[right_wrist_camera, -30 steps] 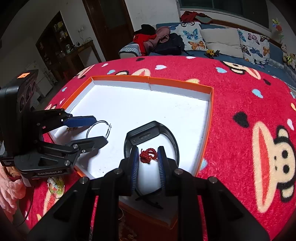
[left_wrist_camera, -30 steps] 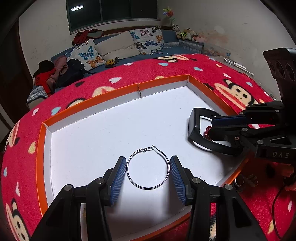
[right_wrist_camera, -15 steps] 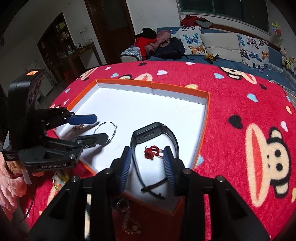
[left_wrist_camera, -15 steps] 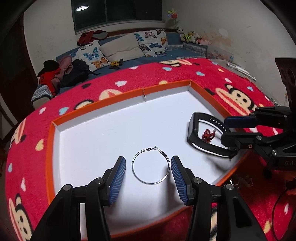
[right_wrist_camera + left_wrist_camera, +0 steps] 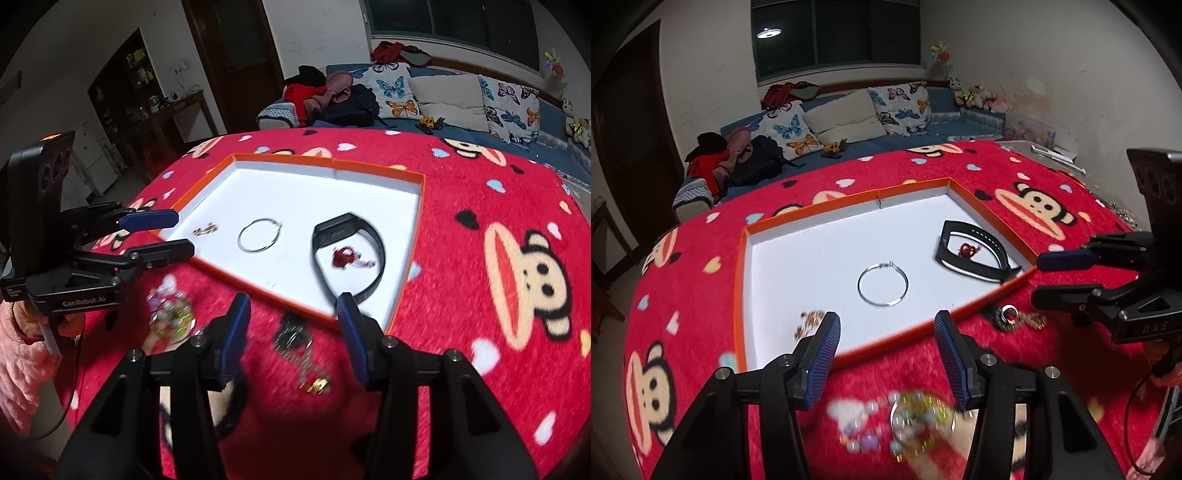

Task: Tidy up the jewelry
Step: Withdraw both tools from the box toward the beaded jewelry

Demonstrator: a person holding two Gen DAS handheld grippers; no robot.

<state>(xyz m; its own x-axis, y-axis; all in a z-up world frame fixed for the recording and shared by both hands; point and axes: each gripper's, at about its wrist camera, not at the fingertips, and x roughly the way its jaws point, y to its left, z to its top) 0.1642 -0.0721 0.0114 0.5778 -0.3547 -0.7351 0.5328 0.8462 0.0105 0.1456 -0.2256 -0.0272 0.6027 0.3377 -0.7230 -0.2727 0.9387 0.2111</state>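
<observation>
Blue sofa (image 5: 923,127), dark window (image 5: 834,35), white walls.

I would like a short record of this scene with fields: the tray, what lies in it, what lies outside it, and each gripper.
tray: orange-rimmed white tray on a red monkey-print blanket
in tray: silver hoop, black band around a red knot charm, small gold piece
outside tray: beaded bracelet, dark chain with ring, both blurred
left gripper: jaws opening, nothing between them
right gripper: jaws opening, nothing between them
</observation>
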